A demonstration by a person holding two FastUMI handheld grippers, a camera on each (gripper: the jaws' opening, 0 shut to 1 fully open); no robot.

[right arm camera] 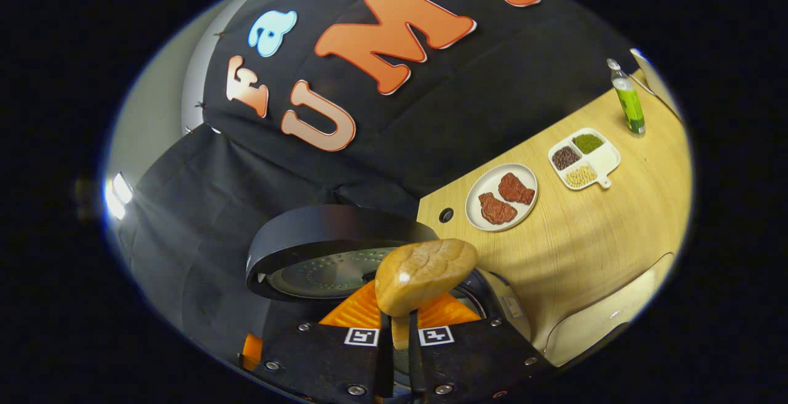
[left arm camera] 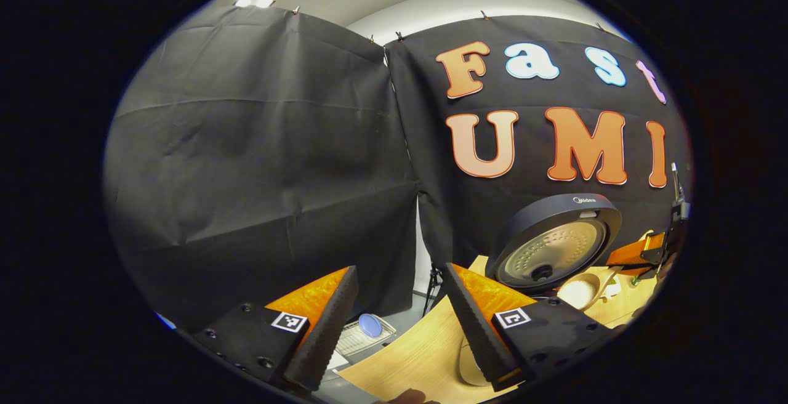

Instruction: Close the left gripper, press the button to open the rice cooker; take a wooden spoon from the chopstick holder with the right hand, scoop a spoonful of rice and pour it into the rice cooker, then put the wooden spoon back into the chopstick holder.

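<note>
The rice cooker [left arm camera: 554, 244] stands with its round lid [right arm camera: 332, 238] swung up, the inner plate facing out. My right gripper [right arm camera: 399, 330] is shut on the handle of the wooden spoon [right arm camera: 425, 274], whose rounded back faces this camera above the cooker's opening. From the left gripper view, the spoon's bowl [left arm camera: 582, 290] looks pale inside, just right of the lid, with the right gripper [left arm camera: 646, 253] behind it. My left gripper [left arm camera: 397, 330] is open and holds nothing, off to the left of the cooker over the table's edge.
On the wooden table [right arm camera: 591, 250] lie a white plate [right arm camera: 502, 197] with two pieces of meat, a divided dish [right arm camera: 582, 157] of beans and a green bottle [right arm camera: 628, 99]. A white container [right arm camera: 609, 324] sits at the near right. Below the table, a wire rack [left arm camera: 369, 330].
</note>
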